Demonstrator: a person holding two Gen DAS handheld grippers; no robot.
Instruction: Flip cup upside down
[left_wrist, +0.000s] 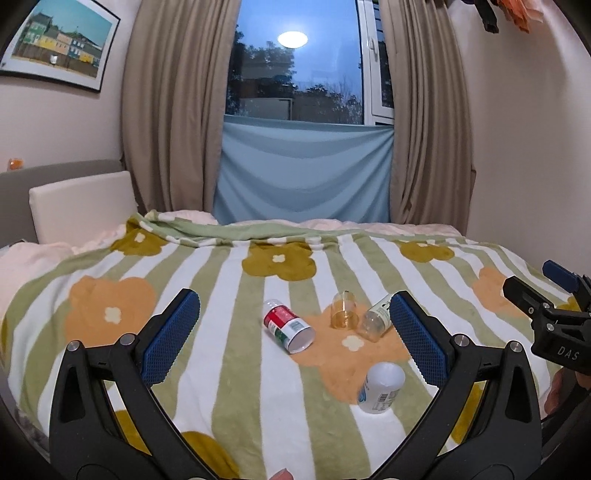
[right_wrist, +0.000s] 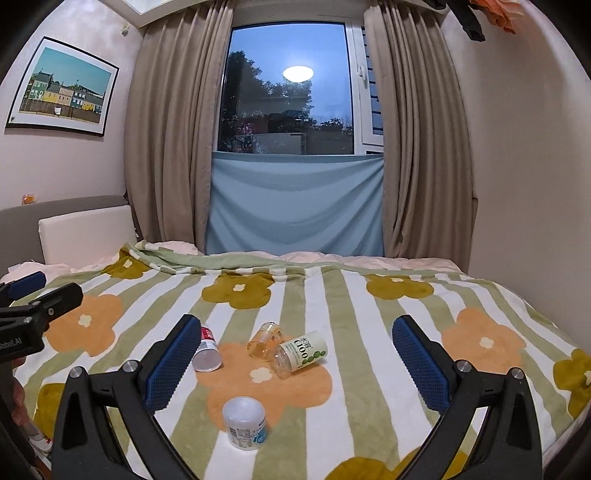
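Right gripper (right_wrist: 295, 363) gapes above toppled amber cup (right_wrist: 264, 339) on blanket (right_wrist: 369, 387).

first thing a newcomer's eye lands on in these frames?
Likely the flowered striped blanket covering the bed, with four small containers clustered on its orange flower: a red-and-white can on its side, a clear amber cup, a green-labelled bottle on its side and a white jar nearest. Behind, the dusk-blue window between beige curtains.

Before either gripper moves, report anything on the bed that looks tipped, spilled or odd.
Three containers lie tipped on the blanket: the red-and-white can, the clear amber cup and the green-labelled bottle. The cup and bottle look close or touching. The white jar stands leaning. Nothing appears spilled.
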